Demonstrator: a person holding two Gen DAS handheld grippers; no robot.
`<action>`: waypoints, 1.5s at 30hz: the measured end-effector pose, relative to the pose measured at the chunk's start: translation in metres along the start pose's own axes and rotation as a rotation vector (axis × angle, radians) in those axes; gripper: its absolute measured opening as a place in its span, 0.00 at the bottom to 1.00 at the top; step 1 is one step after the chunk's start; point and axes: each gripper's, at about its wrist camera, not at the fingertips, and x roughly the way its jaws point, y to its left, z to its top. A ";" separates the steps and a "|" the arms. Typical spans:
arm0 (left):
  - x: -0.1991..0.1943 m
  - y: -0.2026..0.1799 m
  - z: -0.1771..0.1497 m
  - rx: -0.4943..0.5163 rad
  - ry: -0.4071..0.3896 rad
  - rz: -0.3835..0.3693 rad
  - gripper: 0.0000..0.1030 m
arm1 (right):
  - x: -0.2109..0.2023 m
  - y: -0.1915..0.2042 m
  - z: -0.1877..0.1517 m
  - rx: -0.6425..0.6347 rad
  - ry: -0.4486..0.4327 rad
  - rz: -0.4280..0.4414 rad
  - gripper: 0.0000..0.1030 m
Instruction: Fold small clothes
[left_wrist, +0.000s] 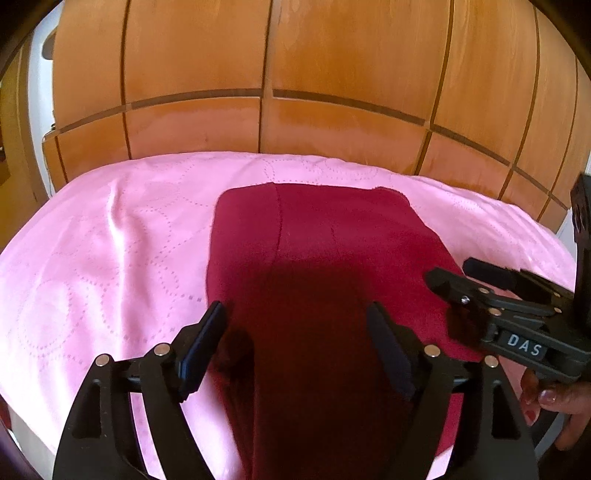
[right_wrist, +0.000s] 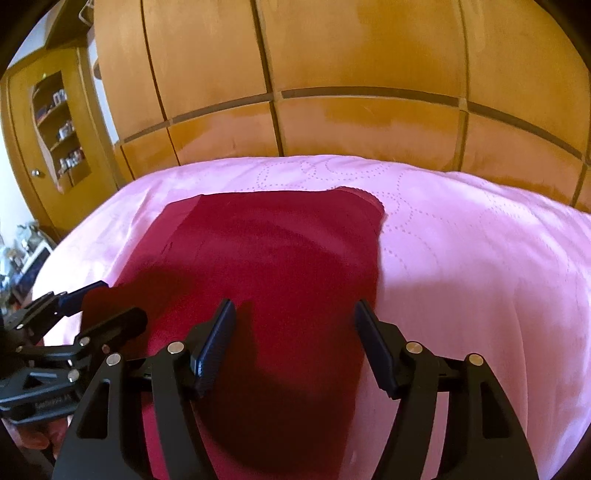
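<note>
A dark red garment (left_wrist: 314, 236) lies flat on the pink bedspread (left_wrist: 110, 240), folded into a rough rectangle with a seam running down its left part. My left gripper (left_wrist: 295, 306) hovers open over its near left edge, nothing pinched between the pads. My right gripper (left_wrist: 450, 271) shows at the right of the left wrist view, over the garment's right edge. In the right wrist view the right gripper (right_wrist: 294, 304) stands open above the garment (right_wrist: 273, 240) near its right side, and the left gripper (right_wrist: 122, 299) sits at the garment's left border. The near part of the cloth lies in shadow.
An orange panelled headboard (left_wrist: 295, 74) rises behind the bed. A wooden cabinet (right_wrist: 55, 133) with small items on its shelves stands at the far left, with clutter (right_wrist: 18, 247) below it. A hand with painted nails (left_wrist: 546, 398) holds the right gripper's handle. Bare bedspread (right_wrist: 480, 258) stretches to the right.
</note>
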 end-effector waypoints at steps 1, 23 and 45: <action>-0.007 0.003 -0.003 -0.016 -0.017 0.000 0.76 | -0.005 -0.001 -0.002 0.008 -0.003 0.003 0.64; 0.014 0.051 -0.043 -0.276 0.149 -0.295 0.92 | 0.006 -0.040 -0.050 0.320 0.127 0.307 0.84; 0.057 0.031 -0.012 -0.284 0.273 -0.315 0.74 | 0.051 -0.042 -0.028 0.405 0.215 0.399 0.82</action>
